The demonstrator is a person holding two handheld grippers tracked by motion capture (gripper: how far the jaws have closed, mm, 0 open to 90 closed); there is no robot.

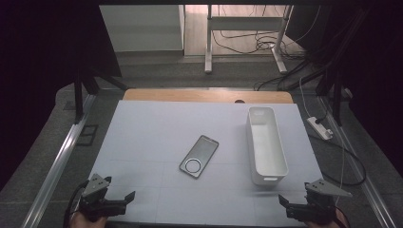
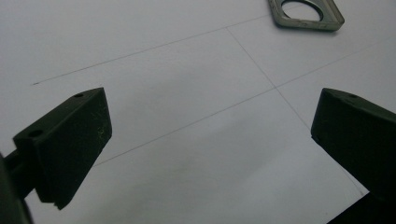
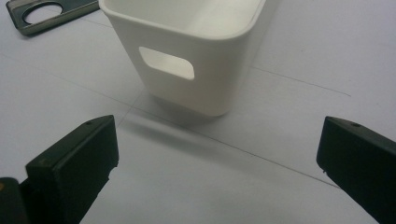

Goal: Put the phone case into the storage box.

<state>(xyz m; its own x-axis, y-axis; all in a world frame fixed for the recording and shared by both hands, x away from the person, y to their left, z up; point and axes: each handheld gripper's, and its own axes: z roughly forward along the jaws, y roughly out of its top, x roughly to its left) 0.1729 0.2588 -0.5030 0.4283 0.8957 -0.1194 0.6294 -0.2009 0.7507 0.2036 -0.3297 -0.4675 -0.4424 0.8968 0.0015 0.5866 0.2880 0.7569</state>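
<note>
High view: the flat grey phone case (image 1: 199, 156) lies at the middle of the white surface (image 1: 142, 137), its ring cut-out toward the near edge. Just right of the case stands a long white bin (image 1: 266, 145), apart from it. Left gripper (image 1: 124, 201) waits near-left of the case, right gripper (image 1: 286, 204) near-right, both fingers spread wide, holding nothing.

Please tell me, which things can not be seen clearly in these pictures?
- Flat grey plate with a round hole: the upper frame edge cuts it off in both gripper views; the high view is too small to identify it.
- White bin: in the right gripper view, its near wall hides the floor inside.
</note>
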